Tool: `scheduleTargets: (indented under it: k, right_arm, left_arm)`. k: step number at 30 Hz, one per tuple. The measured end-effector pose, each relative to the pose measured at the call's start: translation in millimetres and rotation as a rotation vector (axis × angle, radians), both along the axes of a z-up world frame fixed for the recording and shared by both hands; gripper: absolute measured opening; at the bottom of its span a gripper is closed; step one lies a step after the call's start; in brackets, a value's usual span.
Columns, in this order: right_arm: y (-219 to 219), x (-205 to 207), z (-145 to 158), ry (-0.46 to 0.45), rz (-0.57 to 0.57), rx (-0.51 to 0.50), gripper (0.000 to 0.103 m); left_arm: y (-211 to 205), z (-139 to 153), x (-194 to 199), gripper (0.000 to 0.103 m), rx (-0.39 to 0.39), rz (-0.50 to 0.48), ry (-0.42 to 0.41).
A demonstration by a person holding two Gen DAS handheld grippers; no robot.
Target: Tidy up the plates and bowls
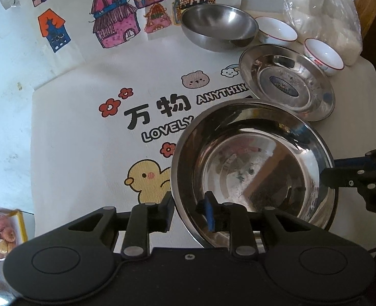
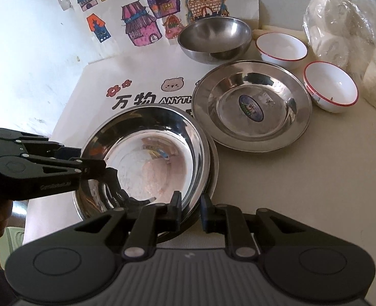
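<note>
Surface: pale, partly covered by a white cloth printed with a duck, flowers and the words "LOVELY" and "ANYTHING"; a sheet of coloured house drawings stands behind it.
Landmark: large steel plate, shiny and deep, at the near edge of the surface; in the right wrist view a second rim shows just beneath it, so it seems to sit on another plate.
Left tongs: set narrowly across the large steel plate's near-left rim, one finger outside and the blue-padded finger inside; gripping it.
Right tongs: narrow, straddling the same plate's near-right rim, one finger each side.
Labelled steel plate: just beyond and right of the landmark, flat, with a blue oval sticker in its middle.
Steel bowl: farther back, behind the labelled plate.
Two white red-rimmed bowls: right of the steel bowl and of the labelled plate.
Plastic bag of white rolls: far right, beside the white bowls.
</note>
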State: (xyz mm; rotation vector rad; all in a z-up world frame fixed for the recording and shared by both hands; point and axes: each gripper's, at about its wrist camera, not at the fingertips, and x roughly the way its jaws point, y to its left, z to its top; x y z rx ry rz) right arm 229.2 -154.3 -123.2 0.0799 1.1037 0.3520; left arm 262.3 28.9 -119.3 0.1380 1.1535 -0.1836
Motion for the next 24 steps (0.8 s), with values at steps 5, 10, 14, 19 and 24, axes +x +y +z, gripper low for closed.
scheduleTargets:
  k: [5, 10, 14, 19, 24]
  right_arm:
    - [3, 1, -1, 0.003, -0.013, -0.017, 0.018]
    - [4, 2, -2, 0.008, -0.022, -0.030, 0.021]
    - [6, 2, -2, 0.011, -0.032, -0.029, 0.027]
    - [6, 1, -2, 0.009, -0.048, -0.024, 0.032]
    - [4, -2, 3, -0.004, -0.080, -0.029, 0.062]
  left_arm:
    - [-2, -3, 3, 0.027, 0.004, -0.014, 0.004]
    - [-4, -5, 4, 0.029, 0.007, -0.034, 0.003]
    - [0, -5, 6, 0.036, -0.010, -0.041, 0.008]
    - [5, 0, 6, 0.067, -0.015, -0.030, -0.013]
    - [15, 5, 11, 0.092, -0.016, 0.020, -0.043]
